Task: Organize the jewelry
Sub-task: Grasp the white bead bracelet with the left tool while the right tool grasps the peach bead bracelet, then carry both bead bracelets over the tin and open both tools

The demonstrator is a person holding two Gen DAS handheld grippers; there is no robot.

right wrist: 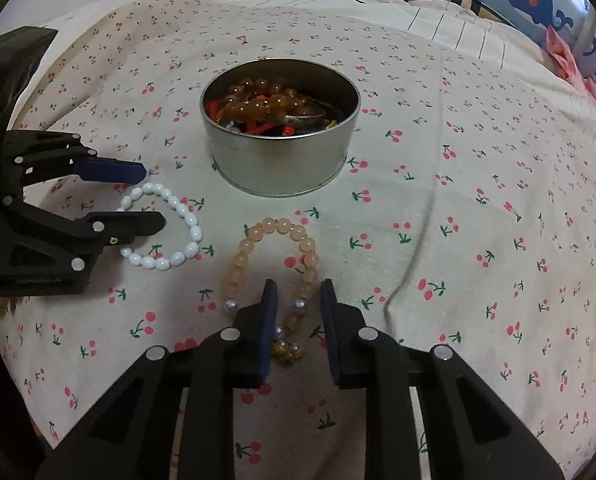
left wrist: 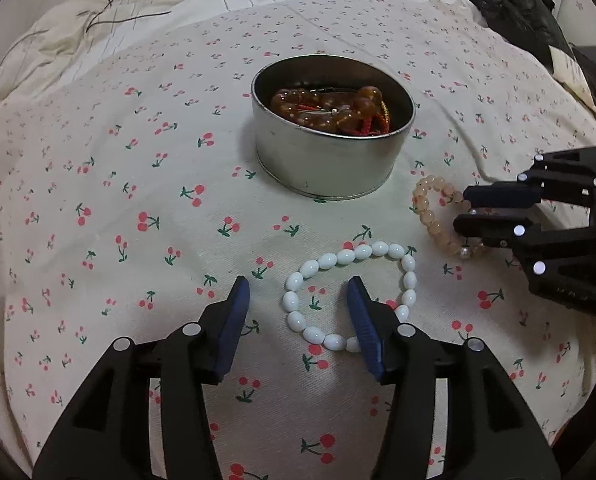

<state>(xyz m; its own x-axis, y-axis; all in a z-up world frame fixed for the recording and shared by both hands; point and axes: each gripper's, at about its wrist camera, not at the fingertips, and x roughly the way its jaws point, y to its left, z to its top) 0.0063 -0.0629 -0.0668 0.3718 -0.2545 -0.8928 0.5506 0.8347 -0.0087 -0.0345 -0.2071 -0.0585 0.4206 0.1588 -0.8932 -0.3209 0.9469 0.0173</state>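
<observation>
Cherry-print bedsheet (left wrist: 137, 184) on a bed, seen from both wrists. A round metal tin (left wrist: 330, 160) stands at centre, holding amber bead strands (left wrist: 330, 106) and red cord. Nearer the cameras lie two bracelets, well apart from each other: a white oval-bead bracelet (left wrist: 350, 294) and a peach round-bead bracelet (right wrist: 275, 264) with pearl-like beads and a gold charm. The left tool (left wrist: 298, 300) is spread; its right finger stands inside the white loop, its left finger outside, neither pad pressing the beads. The right tool (right wrist: 298, 294) has its jaws narrowly parted astride the peach bracelet's near end by the pearls; whether the pads touch the beads cannot be told.
</observation>
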